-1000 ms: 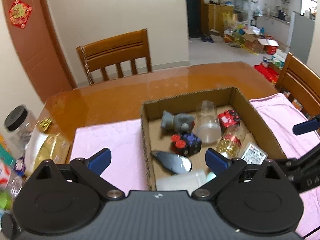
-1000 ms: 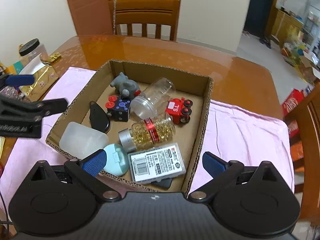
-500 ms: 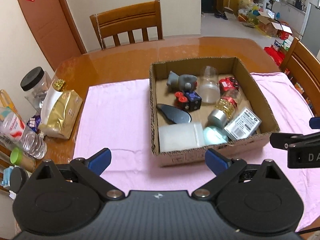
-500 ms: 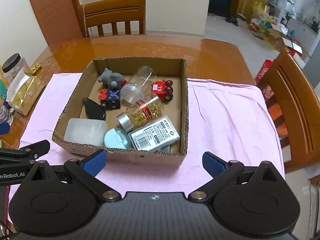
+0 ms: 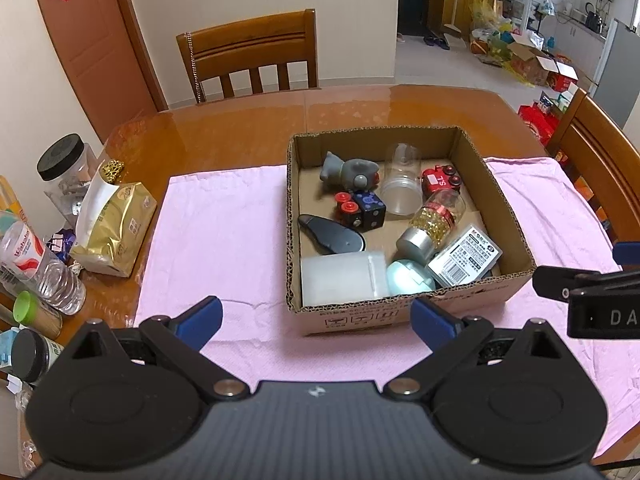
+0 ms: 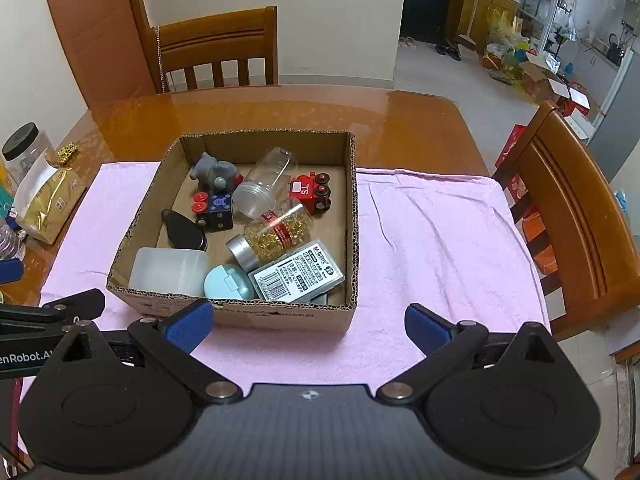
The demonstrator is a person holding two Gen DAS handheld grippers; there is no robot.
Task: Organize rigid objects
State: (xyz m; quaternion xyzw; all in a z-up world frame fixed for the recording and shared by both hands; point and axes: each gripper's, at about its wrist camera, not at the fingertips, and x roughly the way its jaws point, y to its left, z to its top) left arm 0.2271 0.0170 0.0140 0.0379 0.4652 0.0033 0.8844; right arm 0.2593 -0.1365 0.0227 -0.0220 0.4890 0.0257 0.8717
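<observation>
Hovering side by side just short of the near wall of the brown corrugated cardboard box (image 6: 240, 312), the left gripper (image 5: 316, 316) and the right gripper (image 6: 308, 320) both stand wide open with nothing between their blue-padded fingers (image 6: 188, 326).

The box holds all the rigid pieces: a grey toy elephant (image 6: 214, 172), a dark dice-like cube with red knobs (image 6: 214, 210), a clear plastic jar on its side (image 6: 266, 188), a red toy train (image 6: 312, 190), a bottle of golden capsules with a silver cap (image 6: 274, 236), a flat labelled case (image 6: 298, 276), a pale blue round case (image 6: 228, 284), a frosted white tub (image 6: 168, 270) and a black teardrop-shaped piece (image 6: 182, 230). As I judge it, either sorting has not begun or packing is finished; a next move would call for choosing one piece and descending over it.

Beneath lies a pink cloth (image 6: 420, 248) on the glossy wooden worktop (image 6: 280, 112), with a gold foil bag (image 5: 116, 232) and bottles at its left edge, wooden chairs around, and a cluttered room beyond.
</observation>
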